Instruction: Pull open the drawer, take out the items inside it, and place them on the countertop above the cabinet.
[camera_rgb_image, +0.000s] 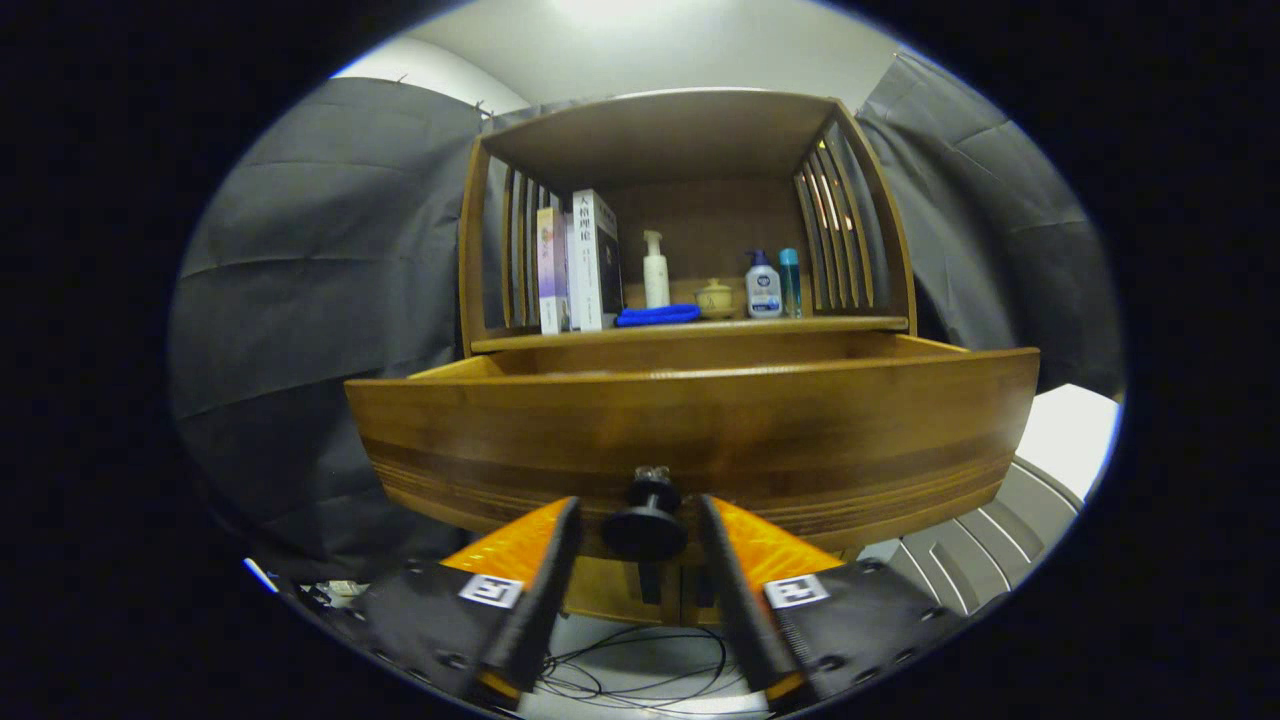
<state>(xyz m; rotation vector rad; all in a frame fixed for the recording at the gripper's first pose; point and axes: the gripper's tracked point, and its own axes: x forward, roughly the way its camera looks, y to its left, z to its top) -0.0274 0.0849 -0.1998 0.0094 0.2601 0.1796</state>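
Observation:
The wooden drawer stands pulled out of the cabinet, its curved front panel close to me. Its inside is hidden behind the front panel's rim. A dark round knob sticks out of the panel's lower middle. My gripper is open, its two fingers flanking the knob with a narrow gap on each side. Above the drawer runs the countertop, under a wooden hutch.
On the countertop stand several books, a white pump bottle, a small lidded jar, a blue-and-white bottle and a teal bottle. A blue cloth lies there too. Cables trail on the floor below.

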